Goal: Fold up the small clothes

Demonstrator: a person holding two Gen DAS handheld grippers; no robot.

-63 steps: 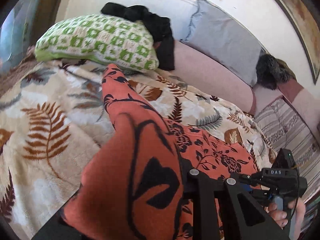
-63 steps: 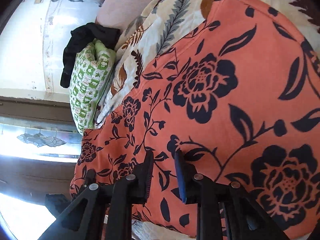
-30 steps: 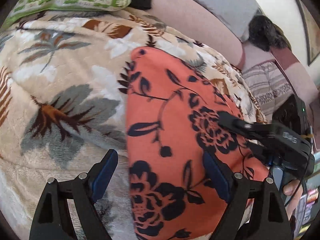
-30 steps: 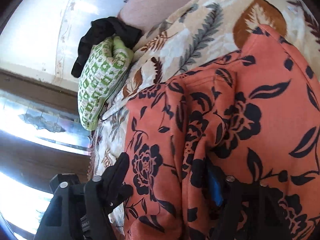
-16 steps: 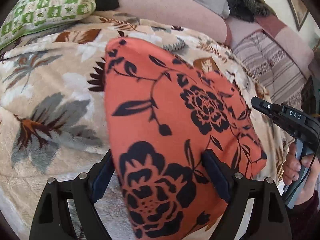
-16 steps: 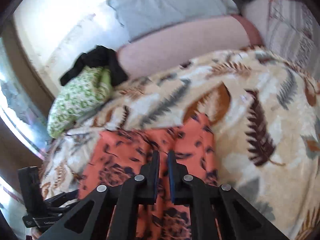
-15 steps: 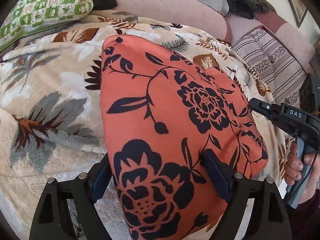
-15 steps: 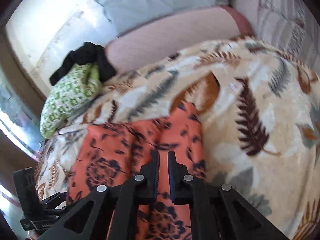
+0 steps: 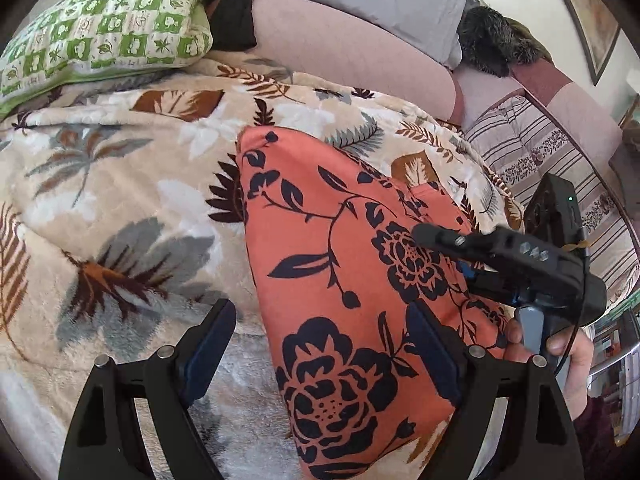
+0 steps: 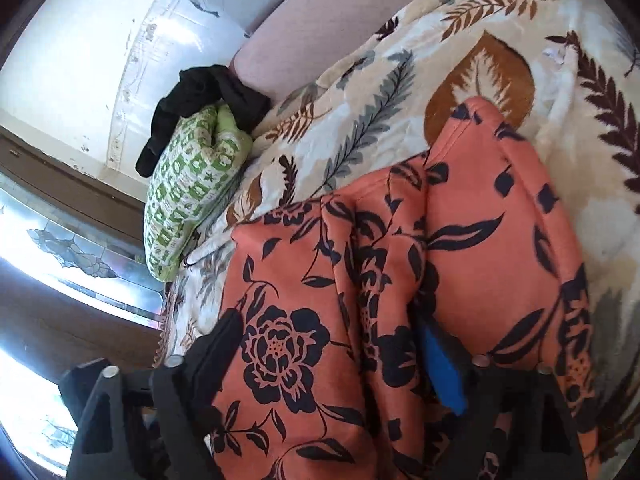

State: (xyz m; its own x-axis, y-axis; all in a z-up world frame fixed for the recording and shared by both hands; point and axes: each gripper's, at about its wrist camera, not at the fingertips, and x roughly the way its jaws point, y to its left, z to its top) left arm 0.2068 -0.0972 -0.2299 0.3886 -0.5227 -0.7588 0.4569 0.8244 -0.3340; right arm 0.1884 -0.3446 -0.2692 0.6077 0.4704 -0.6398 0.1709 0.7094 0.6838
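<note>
An orange garment with black flowers (image 9: pixel 340 280) lies folded lengthways on the leaf-patterned blanket (image 9: pixel 100 200). My left gripper (image 9: pixel 320 348) stands wide open over its near end; one finger is above the blanket, the other above the cloth. In the left wrist view my right gripper (image 9: pixel 500 256), held by a hand (image 9: pixel 568 356), reaches over the garment's right edge. In the right wrist view the right gripper (image 10: pixel 328 360) has its jaws opening, with bunched folds of the garment (image 10: pixel 480 240) between them and the blue pad (image 10: pixel 440 364) partly behind a fold.
A green-and-white pillow (image 9: pixel 100 36) with dark clothing (image 9: pixel 232 12) on it lies at the back left. A pink sofa back (image 9: pixel 340 52) and a grey cushion (image 9: pixel 380 0) close off the far side. A striped cover (image 9: pixel 532 148) lies to the right.
The right gripper, shut and raised toward the sofa half a second ago, has dropped back onto the garment with its jaws apart. The left gripper stays wide open over the near end.
</note>
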